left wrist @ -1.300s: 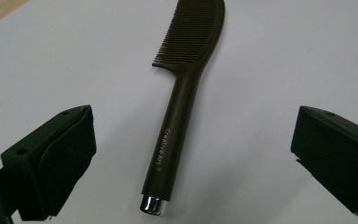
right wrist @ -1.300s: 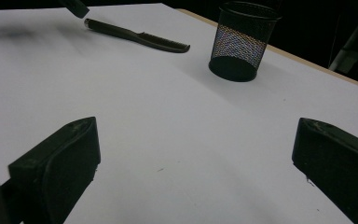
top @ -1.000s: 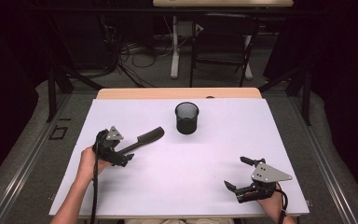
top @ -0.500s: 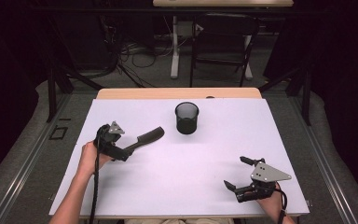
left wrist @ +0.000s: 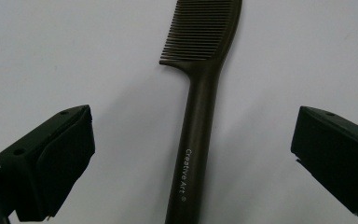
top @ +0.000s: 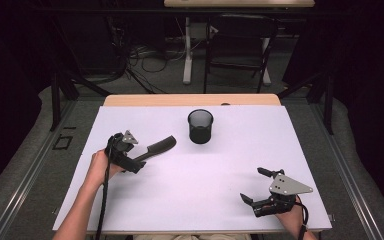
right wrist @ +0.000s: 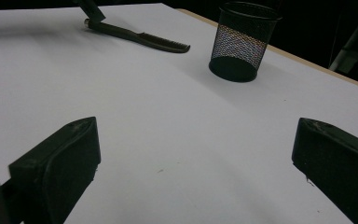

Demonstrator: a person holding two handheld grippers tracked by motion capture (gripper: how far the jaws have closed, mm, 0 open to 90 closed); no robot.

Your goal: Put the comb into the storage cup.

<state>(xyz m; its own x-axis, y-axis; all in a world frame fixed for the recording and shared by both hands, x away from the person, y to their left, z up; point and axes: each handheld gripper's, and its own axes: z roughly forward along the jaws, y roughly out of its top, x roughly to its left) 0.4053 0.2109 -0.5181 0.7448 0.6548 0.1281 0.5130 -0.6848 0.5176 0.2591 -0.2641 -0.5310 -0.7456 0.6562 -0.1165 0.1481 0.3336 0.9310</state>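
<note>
A dark comb [top: 160,146] lies flat on the white table sheet [top: 205,175], left of centre, teeth end toward the cup. In the left gripper view its handle [left wrist: 193,154], printed "Creative Art", runs up between my jaws. My left gripper [top: 132,159] is open at the handle end, one jaw on each side, neither touching the comb [left wrist: 200,42]. The left gripper [left wrist: 191,135] holds nothing. My right gripper [top: 251,185] rests open near the front right, empty [right wrist: 196,144]. Far off, the right gripper view shows the comb [right wrist: 140,36].
A black mesh pen cup [top: 200,126] stands upright at the back centre, right of the comb's teeth; it appears again in the right gripper view [right wrist: 242,42]. A wooden table edge [top: 190,100] runs behind the sheet. Chairs and cables lie on the floor beyond.
My left gripper has edged slightly away from the person, along the comb's handle. The comb, the cup and the right gripper have stayed put.
</note>
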